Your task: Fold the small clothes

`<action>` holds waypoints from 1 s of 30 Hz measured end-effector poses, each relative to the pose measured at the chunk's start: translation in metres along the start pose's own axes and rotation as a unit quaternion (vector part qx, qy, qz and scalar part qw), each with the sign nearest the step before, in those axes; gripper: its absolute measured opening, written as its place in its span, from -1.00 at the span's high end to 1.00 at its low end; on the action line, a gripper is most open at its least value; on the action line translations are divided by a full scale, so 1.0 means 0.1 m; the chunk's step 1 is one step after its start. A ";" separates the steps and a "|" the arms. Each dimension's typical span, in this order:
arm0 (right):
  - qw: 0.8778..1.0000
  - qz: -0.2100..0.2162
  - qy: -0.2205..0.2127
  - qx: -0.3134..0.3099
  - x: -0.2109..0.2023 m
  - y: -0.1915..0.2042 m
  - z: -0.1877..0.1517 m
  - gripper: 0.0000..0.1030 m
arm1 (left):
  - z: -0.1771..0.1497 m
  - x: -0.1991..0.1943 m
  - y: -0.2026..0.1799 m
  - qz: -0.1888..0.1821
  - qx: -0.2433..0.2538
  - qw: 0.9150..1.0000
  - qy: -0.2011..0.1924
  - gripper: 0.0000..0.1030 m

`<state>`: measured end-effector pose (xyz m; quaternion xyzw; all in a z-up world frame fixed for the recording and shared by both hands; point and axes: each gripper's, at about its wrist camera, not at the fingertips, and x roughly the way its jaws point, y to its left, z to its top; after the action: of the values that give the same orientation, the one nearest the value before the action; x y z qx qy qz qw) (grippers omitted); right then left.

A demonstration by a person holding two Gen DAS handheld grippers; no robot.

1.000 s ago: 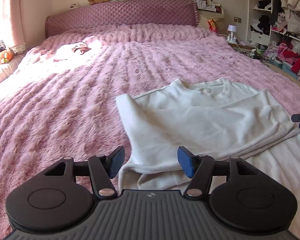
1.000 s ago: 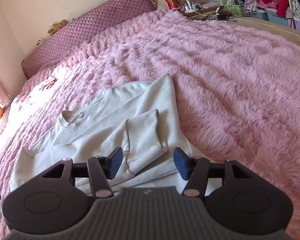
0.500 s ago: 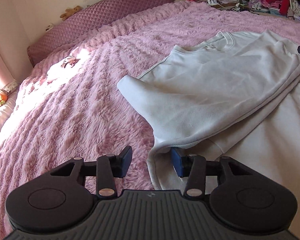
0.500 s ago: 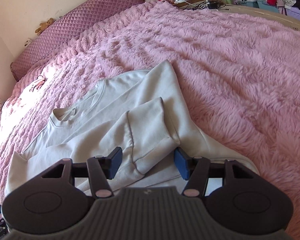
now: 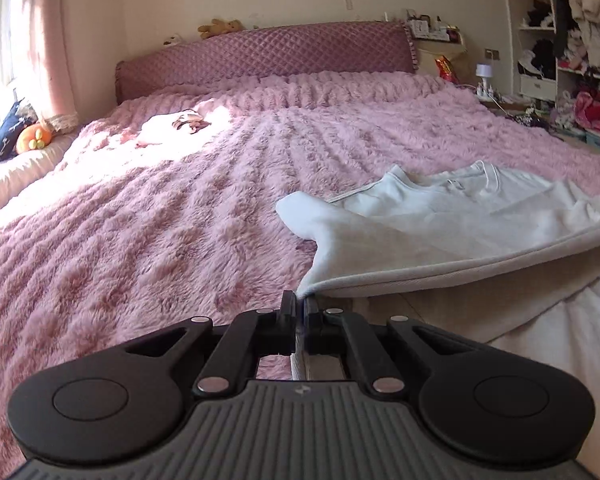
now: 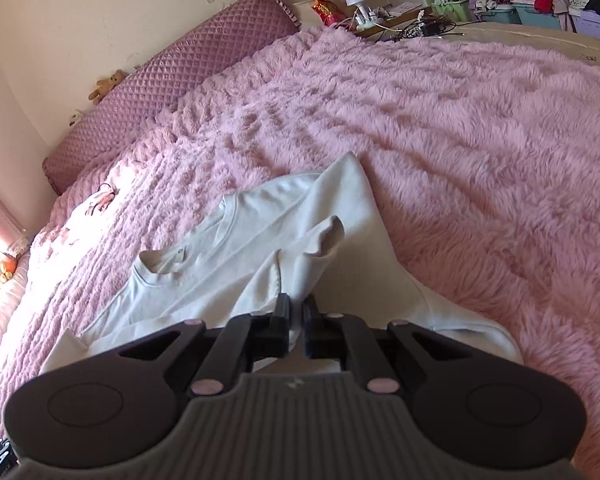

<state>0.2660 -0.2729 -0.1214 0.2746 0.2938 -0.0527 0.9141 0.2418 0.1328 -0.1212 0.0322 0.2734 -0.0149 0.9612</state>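
Both tongs [image 5: 299,305] [image 6: 296,309] on sweatshirt [image 5: 452,220] hem

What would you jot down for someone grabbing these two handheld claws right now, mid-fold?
Left claw: shut on the near left hem corner of the white cotton sweatshirt.
Right claw: shut on the same sweatshirt's near right edge, by the folded-in sleeve.
Sweatshirt lies on the fluffy pink bedspread, collar toward the headboard.
Done: sleeve folded in, both corners gripped.
Left: lift the hem, carry it toward the collar, smooth flat.

White sweatshirt [image 5: 460,220] partly folded on pink bed, neckline away, near hem edge lifted.
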 end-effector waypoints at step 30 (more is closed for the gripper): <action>0.995 -0.046 0.035 -0.082 0.61 -0.17 0.21 1.00 | 0.42 0.54 0.17 -0.104 -0.178 0.978 -0.013 0.47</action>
<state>0.3229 -0.2944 -0.1497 0.1869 0.3416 -0.0609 0.9190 0.3101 0.1458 -0.1130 -0.1688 0.2608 -0.0666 0.9482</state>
